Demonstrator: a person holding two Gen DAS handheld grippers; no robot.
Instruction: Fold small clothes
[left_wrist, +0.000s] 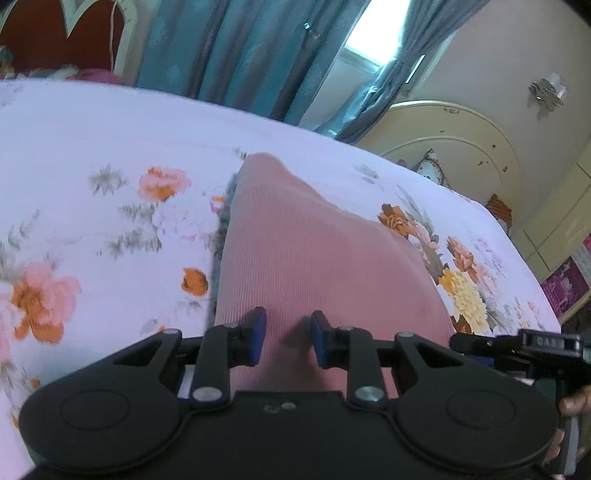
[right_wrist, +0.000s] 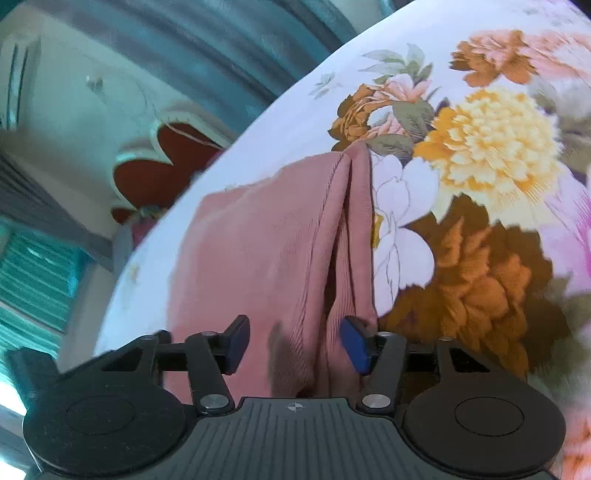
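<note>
Pink ribbed garment (left_wrist: 325, 258) lying on the flowered bedsheet (left_wrist: 92, 147), narrowed to a long strip running away from both cameras. Left tongs (left_wrist: 289, 338) low over the near end, blue pads slightly parted with cloth showing in the gap but not visibly pressed. Right tongs (right_wrist: 293, 345) spread wider, straddling the near end where 2 raised ridges and a dark crease (right_wrist: 343, 236) run lengthwise beside the strip's right edge.

Probably between grips: one fold laid, next pinch to be chosen. To do this well:
- Lower each set of tongs until one pad slides under the near hem and the other rides on top, catching all layers, not just the upper one.
- Place the 2 pinches apart, near the strip's 2 corners, so the edge lifts level.
- Flatten or include the ridged crease first; left as is, likely to bunch inside the fold.
- Lift just clear of the bed, carry the near end toward the far end (left_wrist: 262, 162), align edges, then release.
</note>
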